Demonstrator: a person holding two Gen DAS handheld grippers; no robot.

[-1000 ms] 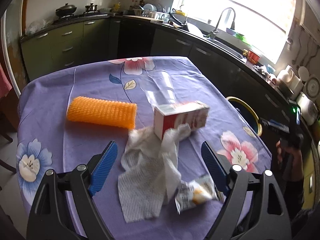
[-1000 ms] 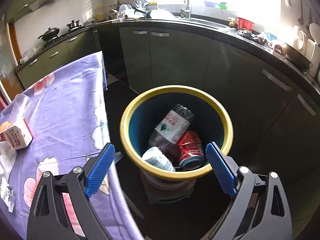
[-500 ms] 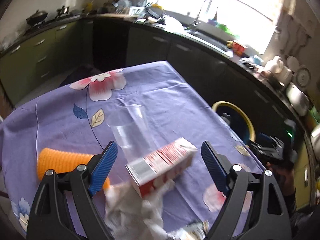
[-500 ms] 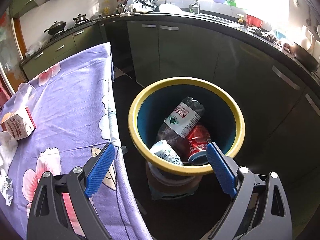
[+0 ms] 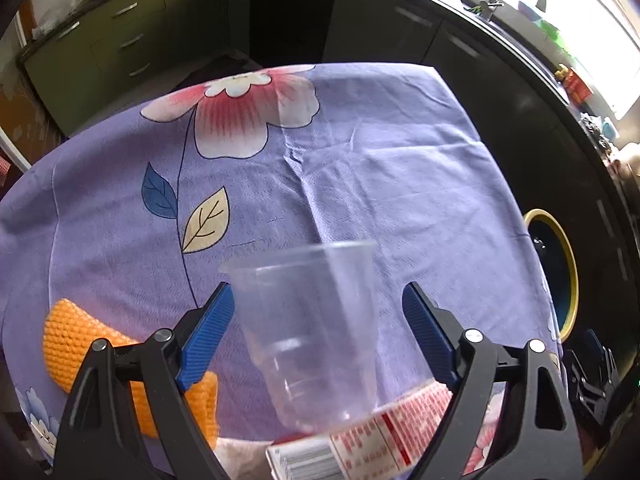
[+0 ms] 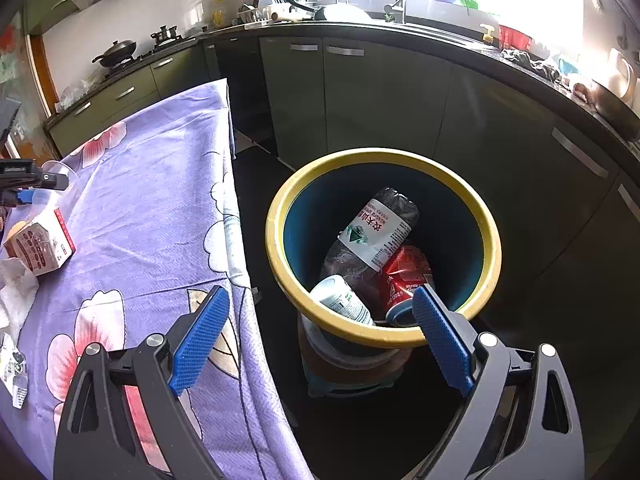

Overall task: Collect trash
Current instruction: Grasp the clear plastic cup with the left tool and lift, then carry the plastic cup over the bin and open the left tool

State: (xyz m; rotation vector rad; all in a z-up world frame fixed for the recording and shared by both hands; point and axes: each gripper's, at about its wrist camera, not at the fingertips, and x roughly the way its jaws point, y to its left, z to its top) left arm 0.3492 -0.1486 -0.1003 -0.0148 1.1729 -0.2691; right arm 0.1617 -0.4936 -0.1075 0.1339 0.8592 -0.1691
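**Here, two open grippers: one around a clear cup, one above a trash bin**

Close in front of the left gripper (image 5: pixel 318 312), a clear plastic cup (image 5: pixel 310 328) lies on its side on a purple floral tablecloth (image 5: pixel 400 184), its open rim facing away. The cup sits between the blue finger pads (image 5: pixel 208 332), which are spread wide; the left pad looks to be at the cup's rim, though contact is hard to judge through the transparent wall, and the right pad stands clear of it. Just below the cup, a red and white carton (image 5: pixel 372 444) is cut off by the bottom edge and partly hidden behind the gripper frame. To the left, an orange foam net sleeve (image 5: pixel 72 344) is half covered by the left finger. A scrap of white paper towel (image 5: pixel 240 460) barely shows at the bottom.

The right gripper (image 6: pixel 320 332) hangs with its fingers apart and nothing between them, above the near rim of a yellow-rimmed blue trash bin (image 6: pixel 280 220). Inside lie a crushed plastic bottle (image 6: pixel 372 236), a red soda can (image 6: pixel 404 280) and a white can (image 6: pixel 344 300), the two cans partly hidden by the rim and right finger. Off to its left, the table holds the carton (image 6: pixel 40 244), paper towel (image 6: pixel 16 288) and a crumpled wrapper (image 6: pixel 16 372), cropped at the frame edge.
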